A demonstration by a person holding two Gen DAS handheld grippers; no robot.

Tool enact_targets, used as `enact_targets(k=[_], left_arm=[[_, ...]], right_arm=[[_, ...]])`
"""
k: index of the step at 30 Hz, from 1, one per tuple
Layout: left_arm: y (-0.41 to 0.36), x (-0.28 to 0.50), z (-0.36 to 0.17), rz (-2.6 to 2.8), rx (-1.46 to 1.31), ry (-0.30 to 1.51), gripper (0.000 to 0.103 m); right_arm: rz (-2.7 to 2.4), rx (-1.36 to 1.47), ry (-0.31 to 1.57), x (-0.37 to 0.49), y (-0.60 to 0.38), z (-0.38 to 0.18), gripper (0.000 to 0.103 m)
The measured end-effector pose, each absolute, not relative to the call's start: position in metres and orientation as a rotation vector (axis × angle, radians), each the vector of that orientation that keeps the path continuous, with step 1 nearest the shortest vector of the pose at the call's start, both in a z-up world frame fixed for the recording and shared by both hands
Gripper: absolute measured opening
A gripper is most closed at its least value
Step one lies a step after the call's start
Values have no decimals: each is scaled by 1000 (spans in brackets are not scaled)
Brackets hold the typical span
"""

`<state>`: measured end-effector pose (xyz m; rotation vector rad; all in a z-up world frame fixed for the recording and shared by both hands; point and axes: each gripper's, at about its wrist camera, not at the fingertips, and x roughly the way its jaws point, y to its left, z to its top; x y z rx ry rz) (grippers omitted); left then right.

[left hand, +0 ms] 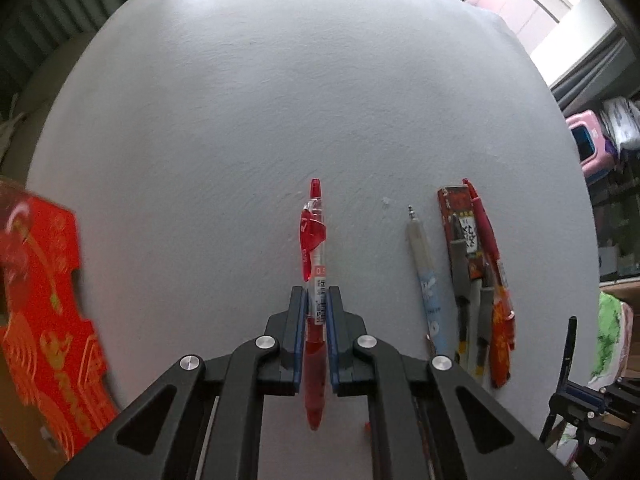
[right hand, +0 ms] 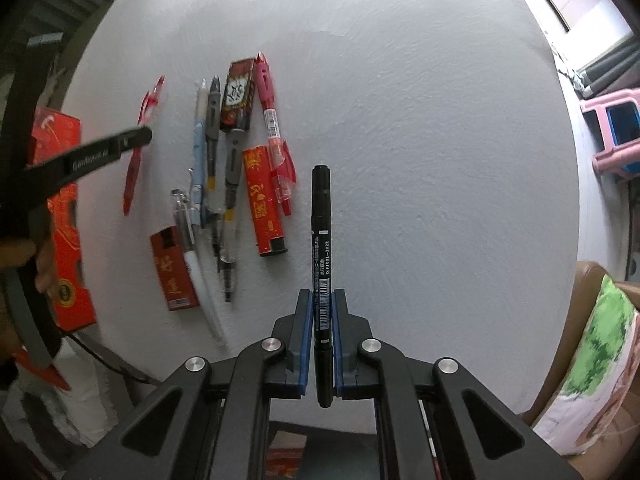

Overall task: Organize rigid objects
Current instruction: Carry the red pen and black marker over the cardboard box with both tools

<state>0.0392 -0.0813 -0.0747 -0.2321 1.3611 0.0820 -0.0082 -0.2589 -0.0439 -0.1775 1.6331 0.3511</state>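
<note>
My left gripper (left hand: 316,300) is shut on a red gel pen (left hand: 314,264) that points away from me over the white table (left hand: 280,112). My right gripper (right hand: 322,304) is shut on a black marker (right hand: 321,240), upright between the blue pads. In the right wrist view the left gripper's finger (right hand: 100,152) and its red pen (right hand: 140,148) show at the left. A row of pens and red lighters (right hand: 236,168) lies left of the marker. In the left wrist view this row (left hand: 472,272) lies right of the red pen.
A red printed box (left hand: 44,312) sits at the table's left edge and also shows in the right wrist view (right hand: 60,216). A pink stool (right hand: 612,132) stands beyond the right edge. A green-patterned cushion (right hand: 592,360) lies at the lower right.
</note>
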Motion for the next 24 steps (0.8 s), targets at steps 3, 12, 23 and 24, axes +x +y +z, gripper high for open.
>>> enact_targets(k=[3, 12, 23, 24], left_arm=[[-87, 27, -60, 80, -226, 1347, 10], [-87, 19, -20, 28, -210, 1335, 10], [-95, -13, -10, -6, -151, 1329, 10], [-98, -14, -6, -3, -156, 1324, 10]], right_arm=[[350, -144, 1629, -10, -277, -32, 10], [342, -76, 1624, -10, -294, -16, 10], [359, -96, 1587, -5, -281, 7, 10], [363, -102, 1581, -4, -280, 10, 10]])
